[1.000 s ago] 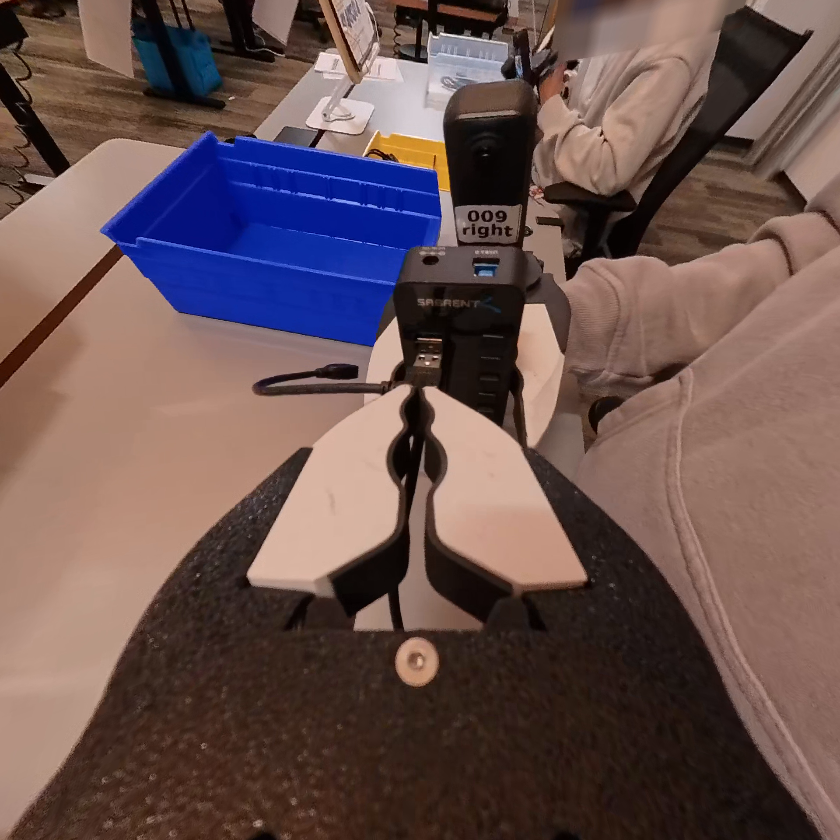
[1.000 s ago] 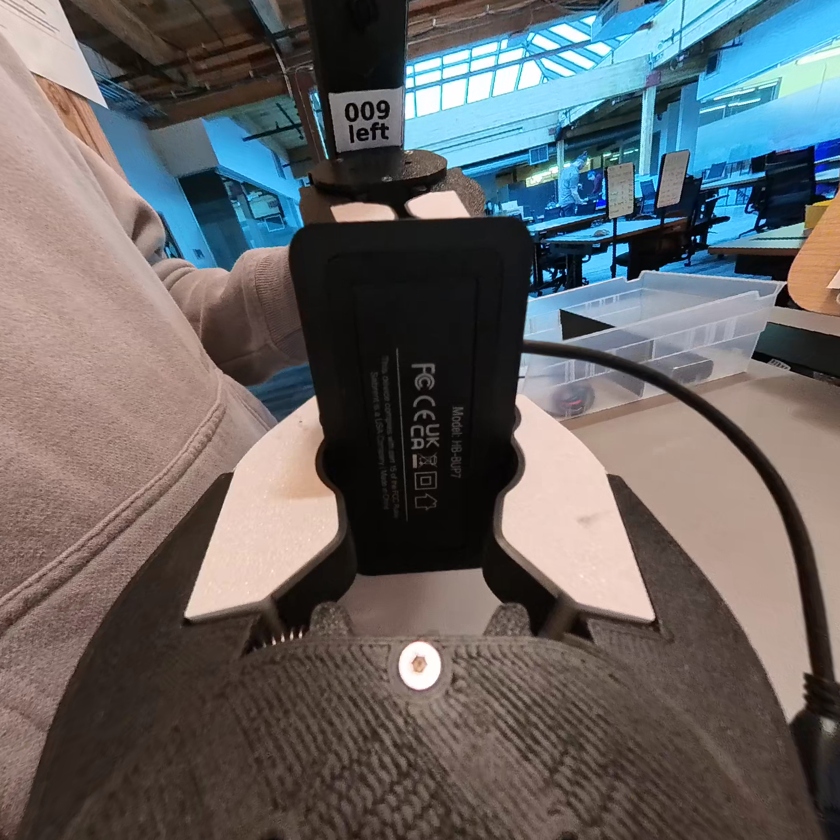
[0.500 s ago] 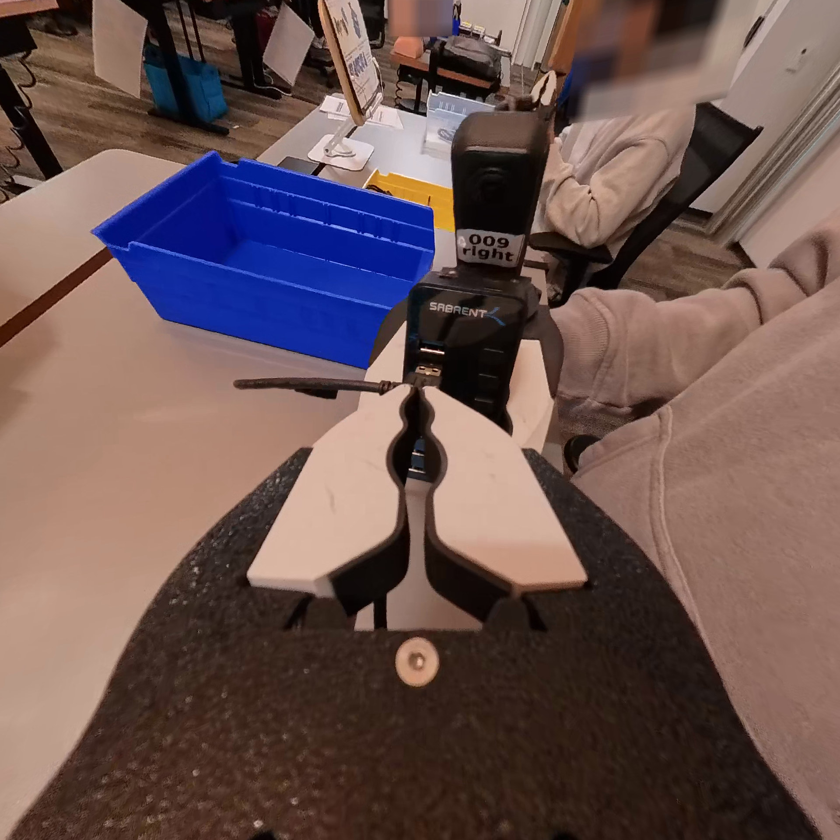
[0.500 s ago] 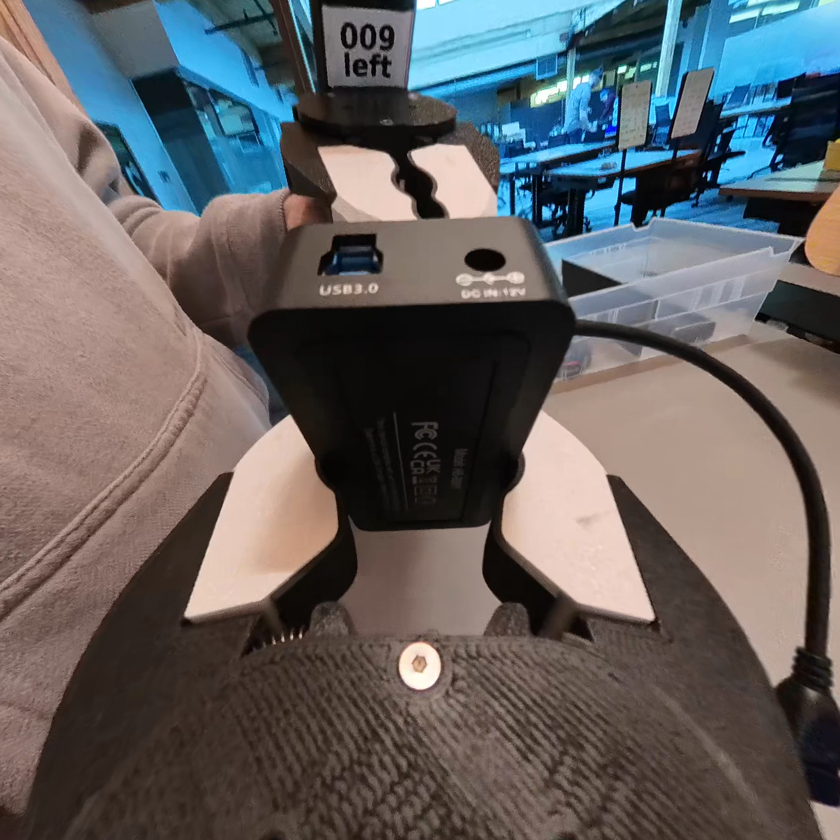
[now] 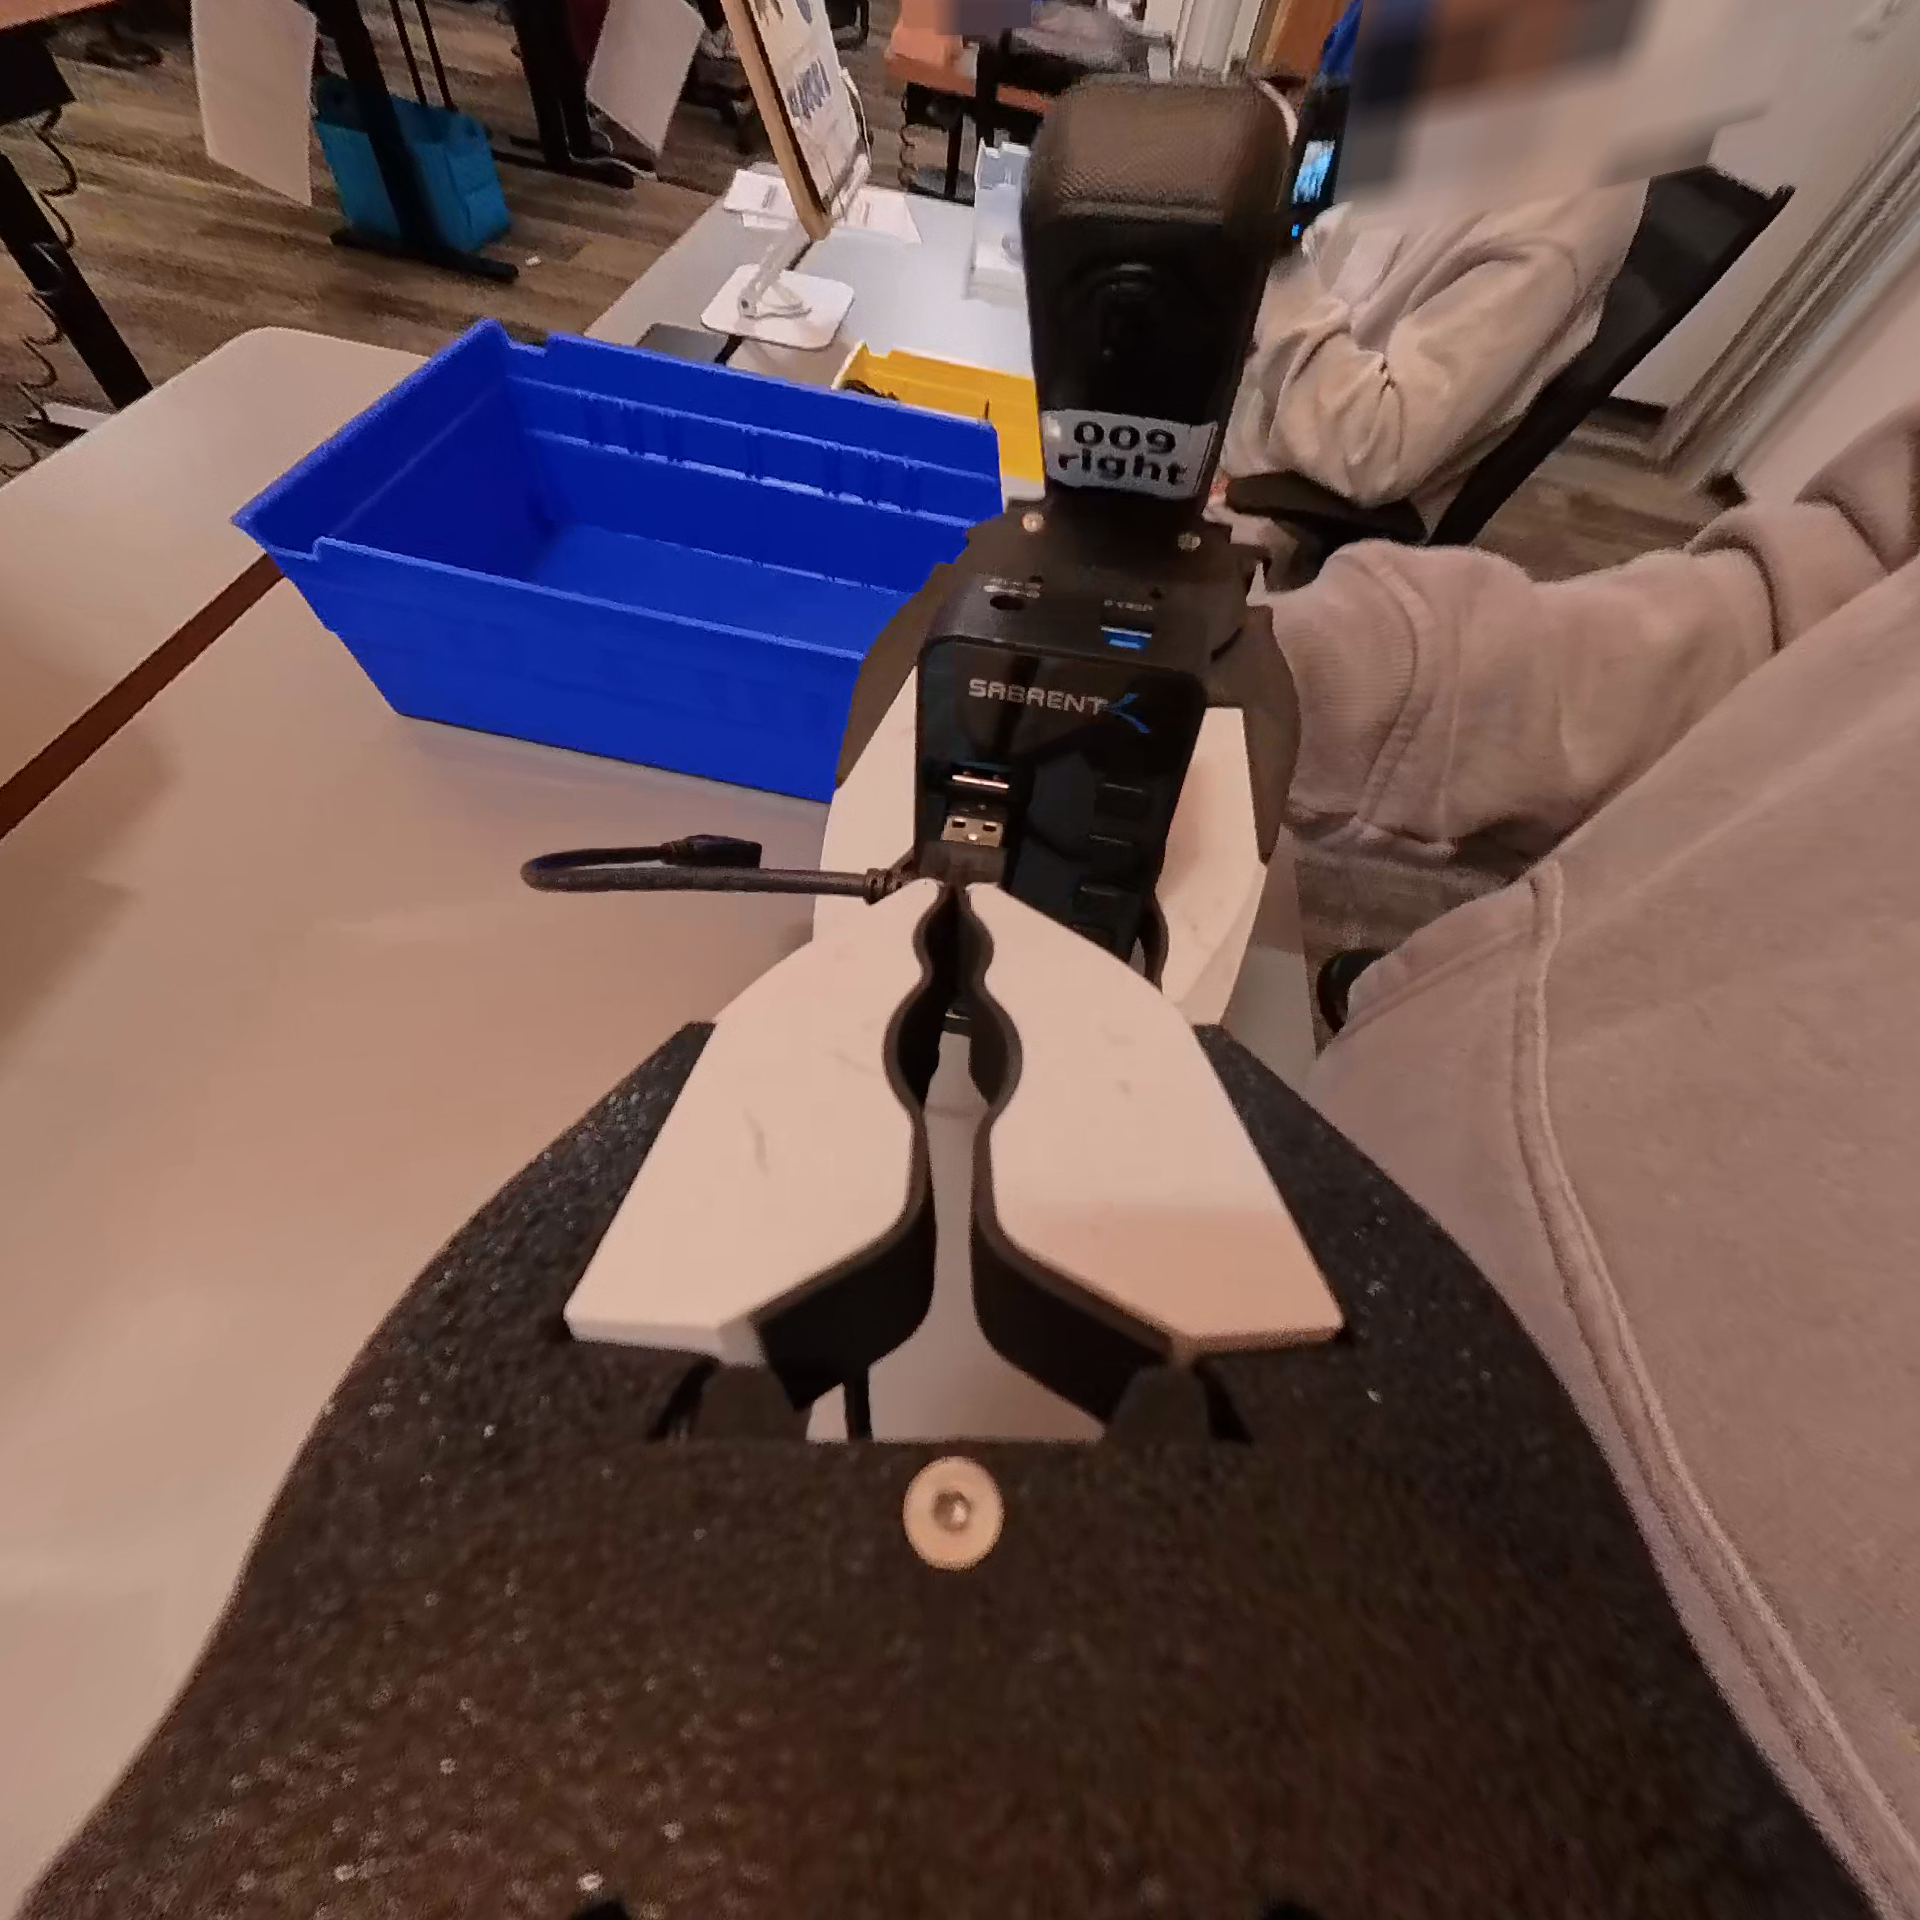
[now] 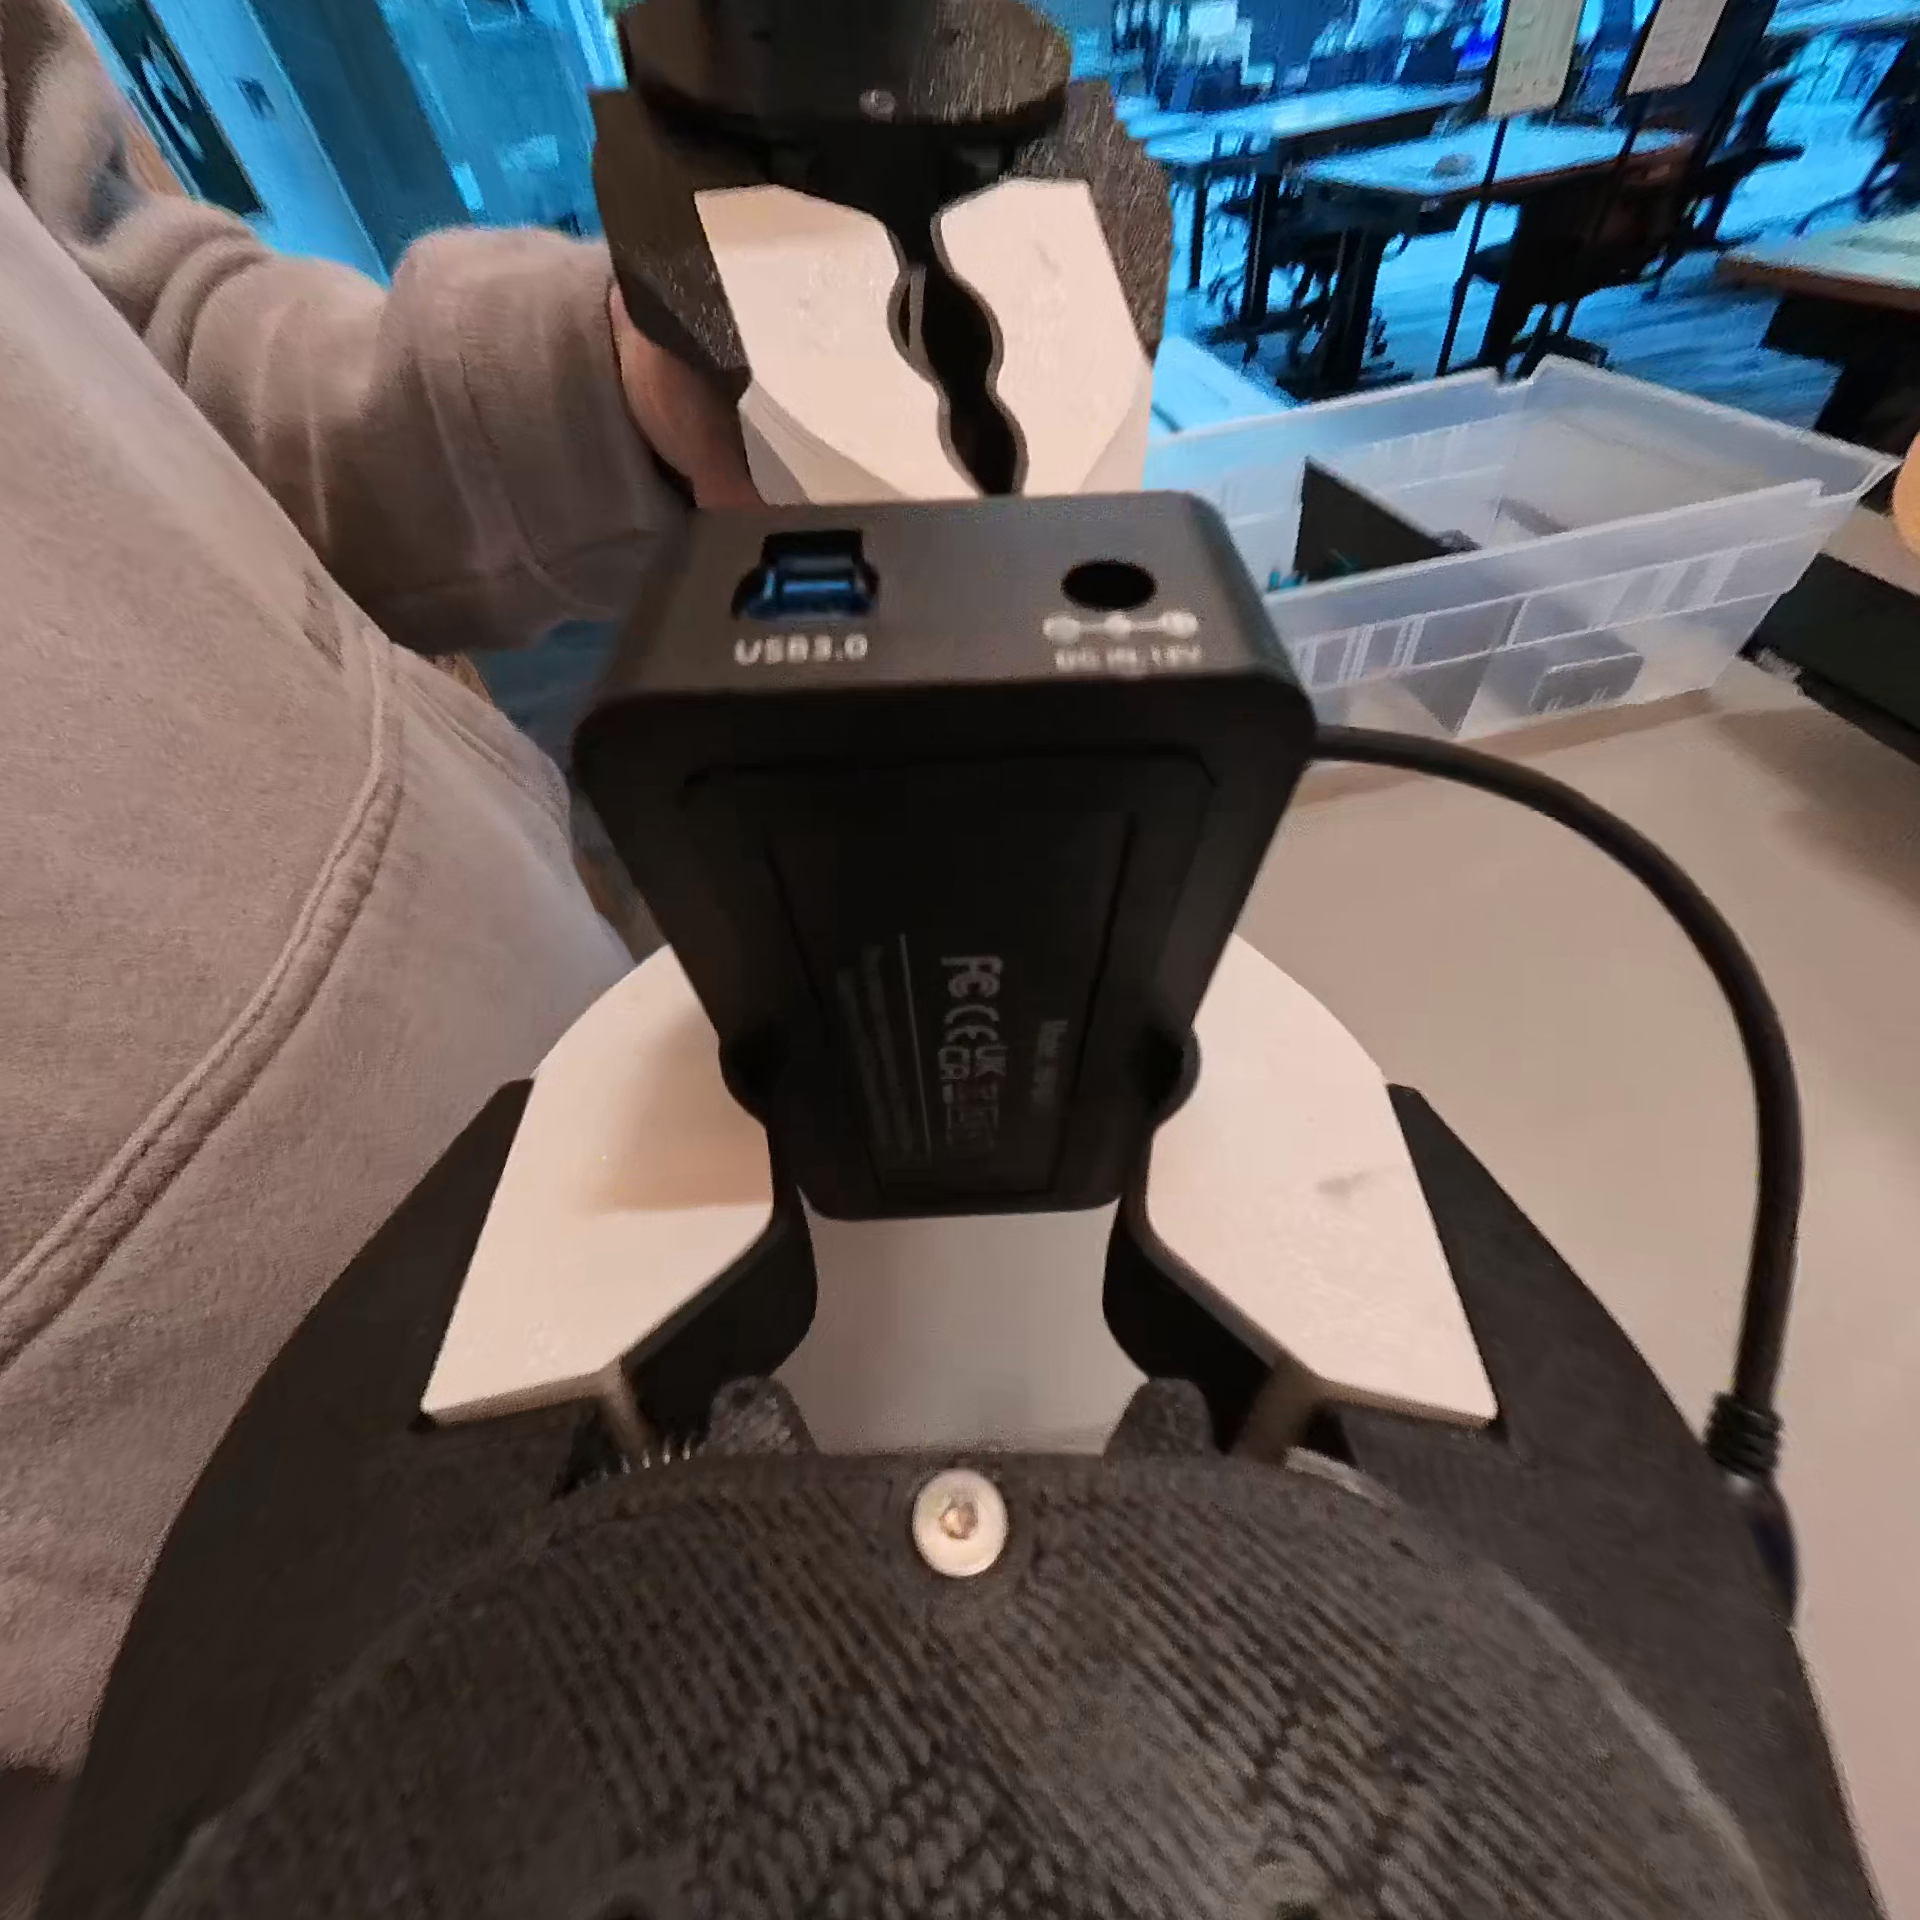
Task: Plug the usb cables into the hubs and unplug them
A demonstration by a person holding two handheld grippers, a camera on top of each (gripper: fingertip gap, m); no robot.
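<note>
The pale table [image 5: 312, 1039] carries a blue bin [image 5: 623, 582] at its far side in the left wrist view and a clear plastic bin [image 6: 1558, 540] in the right wrist view. A person's grey sleeve [image 5: 1507, 675] reaches in behind the right hand-held gripper [image 6: 961, 1070], which faces the left hand-held gripper [image 5: 951, 899] head on, both held above the table. The right hand-held gripper has its fingers spread to the hub's width and pinches the lower end of the black hub [image 6: 935, 862], which stands with its long axis running up and away from that gripper, tilted back, its end face with a blue socket and a round socket pointing upward. The left hand-held gripper has its fingers pressed together on the black usb cable [image 5: 727, 878] just behind its metal plug [image 5: 977, 826]. The plug points forward and up at the topmost port on the hub's front face; whether it touches the port cannot be told. The cable loops away to the left over the table, its far end lying free.
</note>
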